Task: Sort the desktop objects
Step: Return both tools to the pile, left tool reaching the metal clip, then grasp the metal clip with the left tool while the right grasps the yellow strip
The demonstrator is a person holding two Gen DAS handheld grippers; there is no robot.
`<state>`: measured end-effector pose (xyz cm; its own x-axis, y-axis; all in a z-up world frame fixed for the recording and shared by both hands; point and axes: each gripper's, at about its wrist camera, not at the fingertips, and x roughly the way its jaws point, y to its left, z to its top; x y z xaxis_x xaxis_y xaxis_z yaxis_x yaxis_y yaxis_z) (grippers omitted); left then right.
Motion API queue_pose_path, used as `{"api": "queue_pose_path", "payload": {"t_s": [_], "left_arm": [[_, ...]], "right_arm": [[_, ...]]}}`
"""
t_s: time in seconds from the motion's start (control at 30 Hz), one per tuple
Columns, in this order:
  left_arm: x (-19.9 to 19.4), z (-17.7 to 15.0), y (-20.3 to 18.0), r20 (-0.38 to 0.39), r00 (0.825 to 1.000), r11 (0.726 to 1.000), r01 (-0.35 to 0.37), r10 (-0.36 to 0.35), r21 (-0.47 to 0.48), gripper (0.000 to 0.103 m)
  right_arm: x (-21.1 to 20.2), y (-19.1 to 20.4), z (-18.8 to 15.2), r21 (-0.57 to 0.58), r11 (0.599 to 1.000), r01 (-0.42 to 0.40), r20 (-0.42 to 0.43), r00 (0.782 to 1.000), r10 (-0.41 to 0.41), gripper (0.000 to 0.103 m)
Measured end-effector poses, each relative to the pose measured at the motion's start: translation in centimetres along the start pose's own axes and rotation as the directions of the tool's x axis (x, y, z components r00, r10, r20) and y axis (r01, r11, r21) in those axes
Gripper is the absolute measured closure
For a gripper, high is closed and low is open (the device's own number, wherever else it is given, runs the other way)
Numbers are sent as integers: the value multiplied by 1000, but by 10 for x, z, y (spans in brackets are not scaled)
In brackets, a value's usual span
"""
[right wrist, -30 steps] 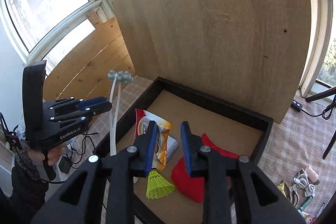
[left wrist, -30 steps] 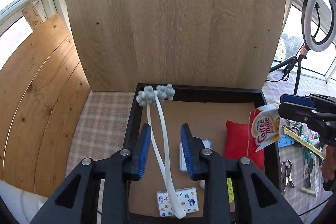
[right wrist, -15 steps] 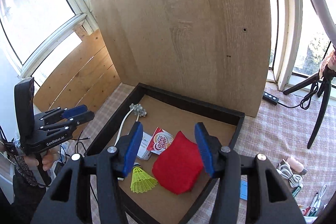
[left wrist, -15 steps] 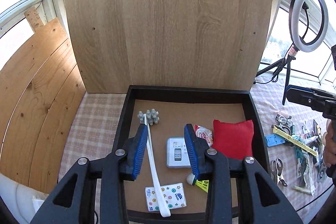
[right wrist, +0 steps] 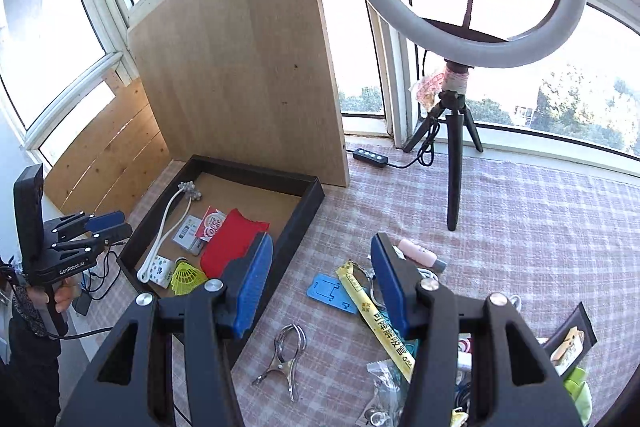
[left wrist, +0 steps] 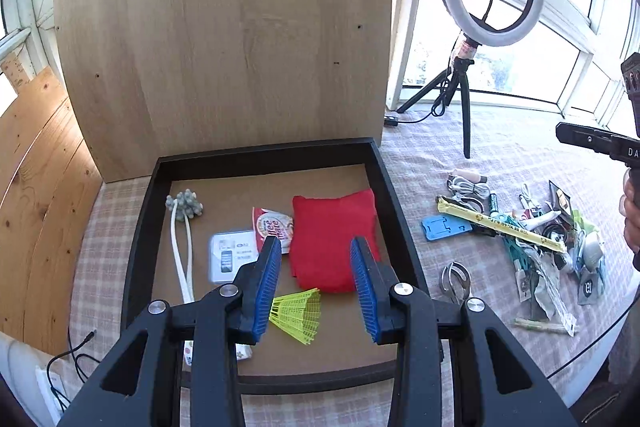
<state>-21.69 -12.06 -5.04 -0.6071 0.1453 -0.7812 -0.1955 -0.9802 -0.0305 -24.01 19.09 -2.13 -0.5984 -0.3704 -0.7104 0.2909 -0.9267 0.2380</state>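
A black tray (left wrist: 384,183) holds a white massager with grey balls (left wrist: 182,227), a phone-case pack (left wrist: 230,261), a Coffee-mate sachet (left wrist: 274,227), a red cloth pouch (left wrist: 332,235) and a yellow shuttlecock (left wrist: 298,313). My left gripper (left wrist: 316,247) hovers open over the tray's front part, with nothing between its fingers. My right gripper (right wrist: 322,241) is open and empty above the checked cloth, just right of the tray (right wrist: 304,215). Below it lie a blue phone stand (right wrist: 330,293), a long yellow packet (right wrist: 374,313) and a metal clip (right wrist: 284,355).
A wooden board (left wrist: 224,39) stands upright behind the tray. A ring light on a tripod (right wrist: 456,131) stands on the cloth at the back right, with a cable and switch (right wrist: 370,157). A heap of small items (left wrist: 532,231) lies right of the tray. A hand (right wrist: 66,293) holds the left gripper.
The massager and the sachet, earlier up between the jaws, now lie in the tray. Both grippers have swung right, the right one out over the clutter on the cloth.
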Motion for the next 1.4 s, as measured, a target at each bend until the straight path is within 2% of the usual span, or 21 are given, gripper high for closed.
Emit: {"api": "queue_pose_path", "payload": {"t_s": [0.13, 0.27, 0.5, 0.63, 0.8, 1.07, 1.27, 1.4], "left_arm": [[20, -12, -42, -57, 996, 997, 66, -63, 51, 68], [42, -20, -79, -119, 987, 988, 116, -104, 98, 68], [78, -29, -126, -218, 972, 974, 134, -93, 182, 68], [98, -36, -137, -270, 959, 977, 134, -85, 168, 68], [117, -45, -148, -316, 947, 973, 117, -50, 197, 68], [133, -49, -155, -351, 936, 973, 101, -22, 209, 68], [144, -54, -159, -378, 926, 972, 97, -10, 212, 68], [149, -56, -162, -386, 922, 972, 107, -18, 211, 69]], "right_arm": [[-20, -33, -21, 38, 999, 29, -17, 999, -28, 52], [-22, -49, -35, 19, 999, 50, -67, 997, -49, 52], [9, -39, -51, -134, 990, 33, -186, 981, -58, 52], [35, -38, -60, -182, 983, 11, -255, 965, -58, 53], [63, -39, -68, -239, 971, 4, -327, 941, -84, 53], [101, -45, -74, -269, 962, -36, -418, 905, -83, 54], [119, -51, -84, -261, 964, -42, -460, 884, -85, 64], [120, -50, -84, -246, 968, -53, -461, 884, -69, 69]]}}
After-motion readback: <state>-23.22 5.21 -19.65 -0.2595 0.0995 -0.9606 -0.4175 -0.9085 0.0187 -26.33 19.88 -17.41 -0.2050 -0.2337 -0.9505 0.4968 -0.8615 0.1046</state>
